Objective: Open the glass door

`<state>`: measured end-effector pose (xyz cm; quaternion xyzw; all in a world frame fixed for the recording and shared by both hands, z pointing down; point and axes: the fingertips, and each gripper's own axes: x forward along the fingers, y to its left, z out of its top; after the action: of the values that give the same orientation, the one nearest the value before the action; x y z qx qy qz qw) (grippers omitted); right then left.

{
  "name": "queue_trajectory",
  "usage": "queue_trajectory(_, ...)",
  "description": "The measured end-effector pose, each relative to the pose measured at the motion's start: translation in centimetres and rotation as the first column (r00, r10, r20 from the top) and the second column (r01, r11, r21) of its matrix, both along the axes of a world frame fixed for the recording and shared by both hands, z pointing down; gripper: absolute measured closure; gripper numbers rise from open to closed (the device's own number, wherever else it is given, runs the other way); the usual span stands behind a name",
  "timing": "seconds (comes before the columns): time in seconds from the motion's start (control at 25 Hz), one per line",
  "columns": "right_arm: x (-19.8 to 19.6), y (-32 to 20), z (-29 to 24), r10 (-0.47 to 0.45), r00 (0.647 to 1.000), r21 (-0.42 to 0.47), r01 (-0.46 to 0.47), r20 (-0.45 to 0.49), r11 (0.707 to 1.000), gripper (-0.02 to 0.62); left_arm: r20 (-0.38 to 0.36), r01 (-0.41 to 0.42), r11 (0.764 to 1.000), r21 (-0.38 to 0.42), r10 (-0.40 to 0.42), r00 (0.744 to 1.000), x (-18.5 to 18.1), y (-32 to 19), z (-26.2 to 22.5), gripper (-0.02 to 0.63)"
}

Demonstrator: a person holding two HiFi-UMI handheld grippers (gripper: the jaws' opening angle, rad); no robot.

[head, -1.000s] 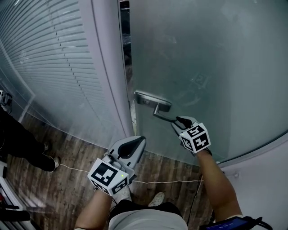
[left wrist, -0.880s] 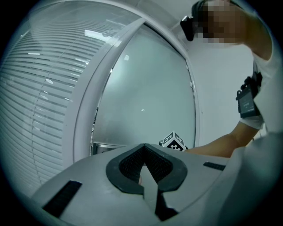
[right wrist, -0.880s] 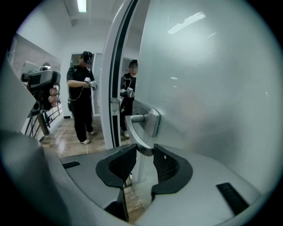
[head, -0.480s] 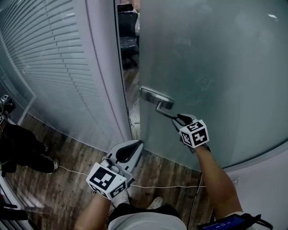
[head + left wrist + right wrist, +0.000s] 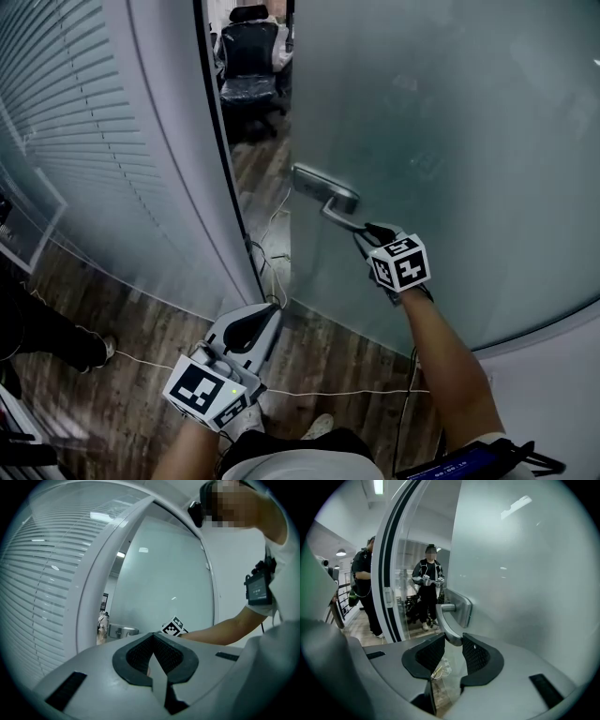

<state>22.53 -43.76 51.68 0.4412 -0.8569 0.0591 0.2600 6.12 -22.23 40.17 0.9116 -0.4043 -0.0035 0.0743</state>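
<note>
The right tongs (image 5: 361,229) are clamped on the end of the metal lever handle (image 5: 336,216) of the frosted glass door (image 5: 450,131). The door stands ajar from its white frame (image 5: 159,141), and the gap shows an office chair (image 5: 248,56) beyond. The left tongs (image 5: 269,311) hang low near the door's bottom edge above the wooden floor (image 5: 122,375), closed and empty.

The right claw (image 5: 453,640) clamps the curved end of the door handle (image 5: 446,620). Right of the handle spreads the frosted glass door (image 5: 525,573). Left of it, beyond the door frame (image 5: 389,573), two people (image 5: 429,590) stand.
</note>
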Motion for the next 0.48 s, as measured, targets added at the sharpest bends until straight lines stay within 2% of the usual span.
queue_trajectory(0.24, 1.3, -2.9, -0.1, 0.014, 1.0, 0.005, -0.015, 0.021, 1.0, 0.474, 0.019, 0.026, 1.0, -0.012, -0.026, 0.999, 0.2, -0.7, 0.2, 0.606)
queue_trajectory(0.48, 3.1, -5.8, 0.2, 0.038, 0.999, 0.016, -0.038, 0.006, 0.999, 0.474, 0.024, 0.033, 0.999, -0.022, -0.032, 0.999, 2.1, -1.3, 1.4, 0.606)
